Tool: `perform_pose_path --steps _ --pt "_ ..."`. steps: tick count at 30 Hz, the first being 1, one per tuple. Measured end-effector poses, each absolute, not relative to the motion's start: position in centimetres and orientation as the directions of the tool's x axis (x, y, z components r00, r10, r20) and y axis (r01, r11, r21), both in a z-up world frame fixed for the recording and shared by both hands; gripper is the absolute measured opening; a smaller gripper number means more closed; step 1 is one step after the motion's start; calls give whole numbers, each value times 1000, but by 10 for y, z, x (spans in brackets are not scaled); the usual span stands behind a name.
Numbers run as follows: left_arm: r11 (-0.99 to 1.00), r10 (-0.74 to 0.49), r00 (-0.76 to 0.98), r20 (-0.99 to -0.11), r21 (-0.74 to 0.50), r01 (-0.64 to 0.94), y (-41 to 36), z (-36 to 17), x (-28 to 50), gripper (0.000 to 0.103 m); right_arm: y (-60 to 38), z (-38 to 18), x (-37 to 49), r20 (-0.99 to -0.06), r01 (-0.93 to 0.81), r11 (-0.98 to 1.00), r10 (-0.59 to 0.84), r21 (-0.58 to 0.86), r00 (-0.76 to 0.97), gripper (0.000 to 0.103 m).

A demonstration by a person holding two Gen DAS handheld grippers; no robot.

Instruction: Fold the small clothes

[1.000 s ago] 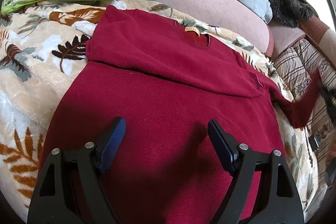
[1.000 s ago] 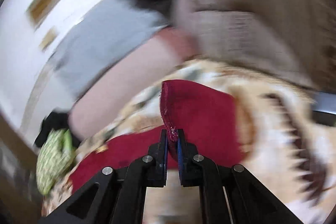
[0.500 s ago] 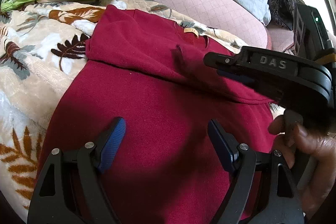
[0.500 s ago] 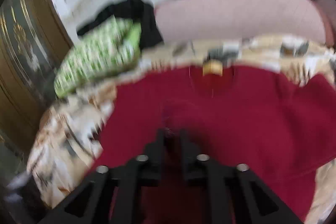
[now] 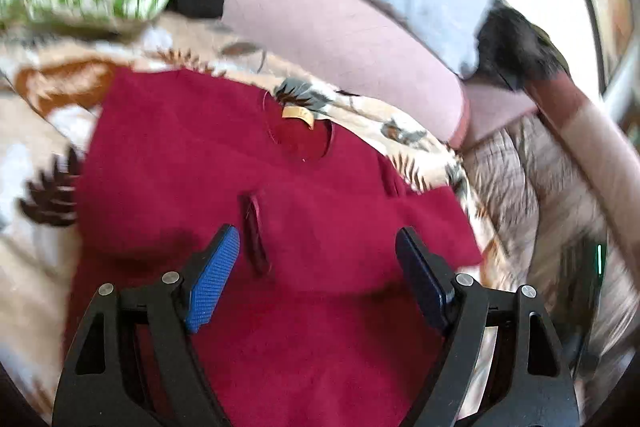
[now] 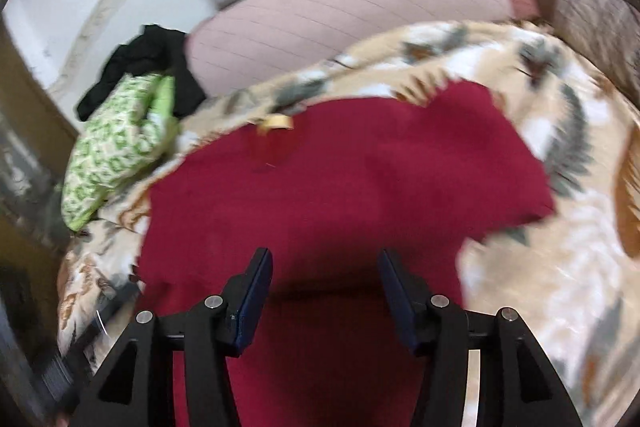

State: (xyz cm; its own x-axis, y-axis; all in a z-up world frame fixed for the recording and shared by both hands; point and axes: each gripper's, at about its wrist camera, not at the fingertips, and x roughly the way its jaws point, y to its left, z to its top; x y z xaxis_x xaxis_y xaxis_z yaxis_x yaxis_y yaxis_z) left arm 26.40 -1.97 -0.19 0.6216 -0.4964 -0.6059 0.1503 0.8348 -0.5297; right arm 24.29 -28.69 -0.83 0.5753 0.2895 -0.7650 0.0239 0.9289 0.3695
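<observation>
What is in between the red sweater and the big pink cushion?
A strip of the leaf-print blanket lies between the red sweater and the pink cushion. Both wrist views show it.

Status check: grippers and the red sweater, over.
Left gripper open, empty. Right gripper open, empty. Red sweater on blanket, sleeves folded in. Nothing in the way.

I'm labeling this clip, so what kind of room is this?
Most likely a bedroom: a red sweater lies on a leaf-print blanket, with a green patterned pillow and a pink padded headboard.
</observation>
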Motion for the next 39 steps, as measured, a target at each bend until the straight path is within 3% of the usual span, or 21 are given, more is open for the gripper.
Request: perform_pose_path --steps 4,7,9,16,17,19,20,23,27,29,33,39 --pt "744 -564 499 -658 -667 -40 -9 -32 306 81 -294 -11 226 -785 -29 931 324 365 527 53" --pt "611 -667 425 -611 -776 -156 0 -62 310 81 -295 -15 215 -797 -78 937 331 339 505 53" --pt "572 -690 440 -575 -805 -154 2 -65 308 81 -293 -19 212 -808 -106 940 334 324 486 53" --pt "646 -676 411 -612 -760 -68 -27 -50 310 80 -284 -45 206 -862 -166 949 314 269 399 53" --pt "687 -639 424 -641 -725 -60 -32 -47 310 76 -282 -48 206 -869 -175 950 308 259 386 53" --pt "801 -511 457 -728 -597 -57 -40 -44 309 56 -277 -56 206 -888 -197 954 286 227 360 55" --pt "855 -438 462 -771 -516 -50 -46 -44 308 40 -274 -58 205 -889 -213 954 277 211 363 57" --pt "930 -325 471 -820 -368 2 -61 -40 304 4 -261 -60 202 -896 -275 948 258 163 360 74" --pt "929 -350 539 -766 -357 96 -62 -10 292 4 -246 -67 197 -906 -346 935 208 74 368 90" --pt "906 -407 582 -704 -391 161 -52 14 286 4 -244 -69 196 -903 -351 935 199 58 381 93" --pt "911 -389 657 -645 -375 171 -21 46 289 4 -245 -72 197 -897 -359 932 206 57 390 99" --pt "979 -189 641 -743 -193 65 15 20 325 4 -242 -74 195 -891 -364 930 202 45 406 103"
